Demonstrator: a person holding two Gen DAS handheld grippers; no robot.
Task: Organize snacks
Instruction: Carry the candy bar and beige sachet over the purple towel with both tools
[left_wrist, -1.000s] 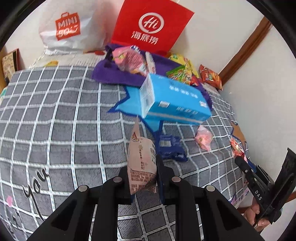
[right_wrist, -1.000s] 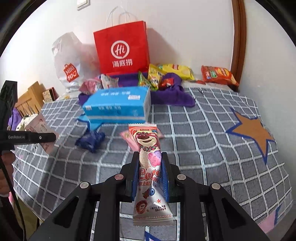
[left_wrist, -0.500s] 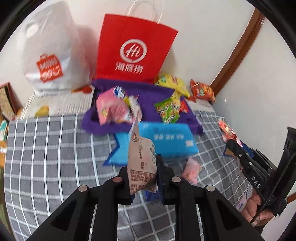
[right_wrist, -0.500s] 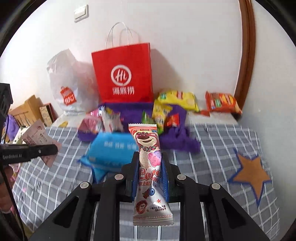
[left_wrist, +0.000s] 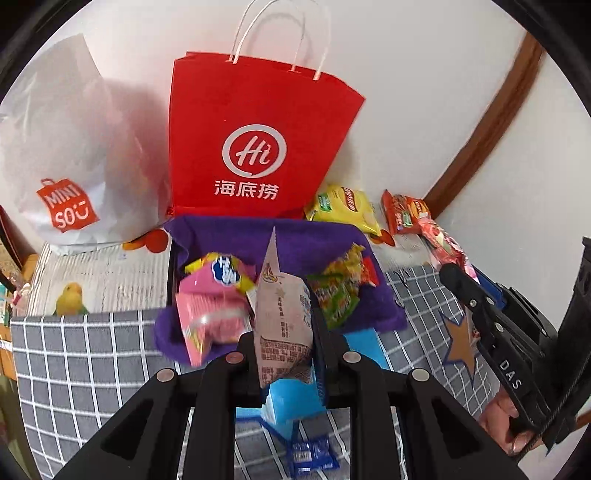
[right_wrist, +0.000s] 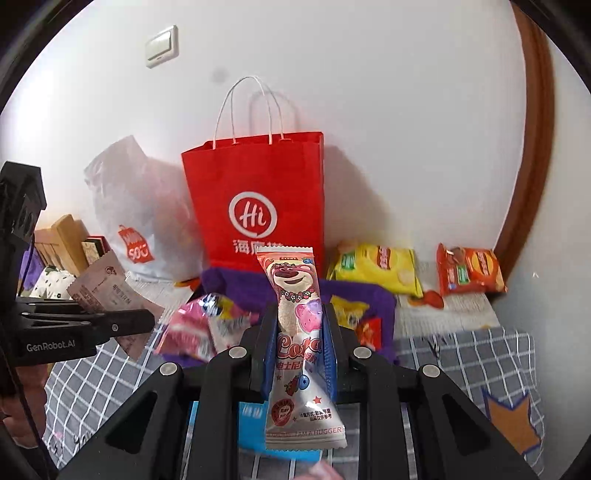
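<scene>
Above the checked bed, a snack in each gripper

Against the white wall at the far left leans a white plastic bag (left_wrist: 70, 147) with an orange logo, and just beside it stands a red paper bag (left_wrist: 255, 147) with white cord handles. At the red bag's foot lies a purple cloth (left_wrist: 306, 240) spread on the grey checked bedcover (left_wrist: 85, 354); on the cloth rest a pink snack pack (left_wrist: 212, 314) to the left and a green candy pack (left_wrist: 338, 295) to the right. Over this cloth the left gripper (left_wrist: 286, 354) is clamped on a brown paper snack packet (left_wrist: 282, 321), which stands upright between its jaws. Below the packet a blue box (left_wrist: 291, 404) and a small blue wrapper (left_wrist: 312, 456) lie on the bedcover. Further right, near the wall, sit a yellow chip bag (left_wrist: 345, 208) and then an orange-red chip bag (left_wrist: 406, 210), just beside a brown wooden door frame (left_wrist: 480, 136). At the right, the right gripper (right_wrist: 299, 354) is clenched on a pink bear snack bar (right_wrist: 297, 332), held upright with its top in front of the red bag. From the left camera this gripper shows at the right edge, a person's hand (left_wrist: 506, 424) around its handle.
</scene>
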